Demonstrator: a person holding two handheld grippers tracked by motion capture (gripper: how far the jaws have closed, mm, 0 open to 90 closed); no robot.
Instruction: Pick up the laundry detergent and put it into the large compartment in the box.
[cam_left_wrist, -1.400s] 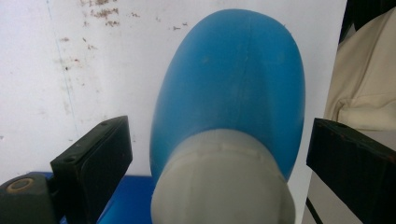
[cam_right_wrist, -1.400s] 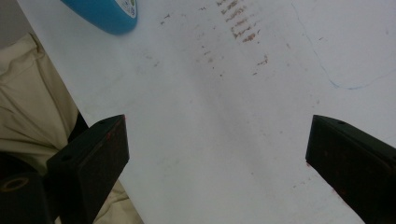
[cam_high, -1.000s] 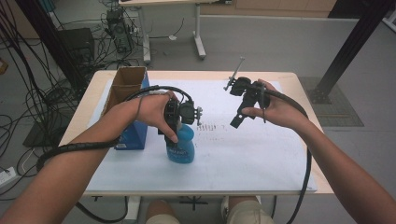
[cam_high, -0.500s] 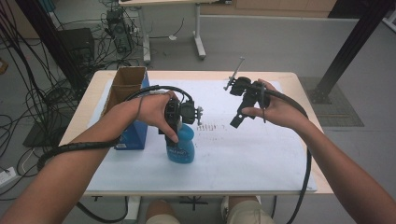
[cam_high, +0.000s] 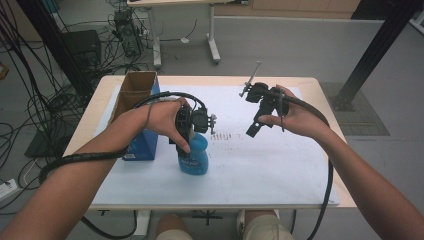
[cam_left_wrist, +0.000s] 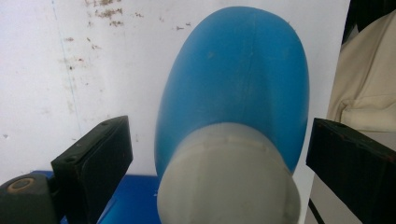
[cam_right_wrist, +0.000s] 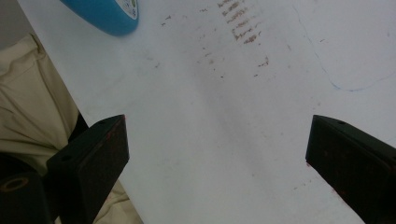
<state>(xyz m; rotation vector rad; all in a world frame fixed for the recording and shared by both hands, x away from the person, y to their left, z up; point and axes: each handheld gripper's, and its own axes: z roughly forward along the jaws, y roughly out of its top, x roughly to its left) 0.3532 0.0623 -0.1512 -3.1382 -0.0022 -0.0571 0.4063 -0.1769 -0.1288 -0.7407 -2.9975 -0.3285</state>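
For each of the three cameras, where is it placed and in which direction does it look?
High view: above the person's side, facing forward and down on the table; both forearms, left gripper, right gripper.
Left gripper view: on the left gripper, looking down on the blue bottle; open jaws flank its pale cap.
Right gripper view: on the right gripper, facing the white sheet; open jaws.
All share the bottle.

Two black jaws stand wide apart at the bottom corners over a white paper sheet (cam_right_wrist: 224, 130) with brown smudges; a blue plastic bottle (cam_right_wrist: 105, 14) sits upper left.
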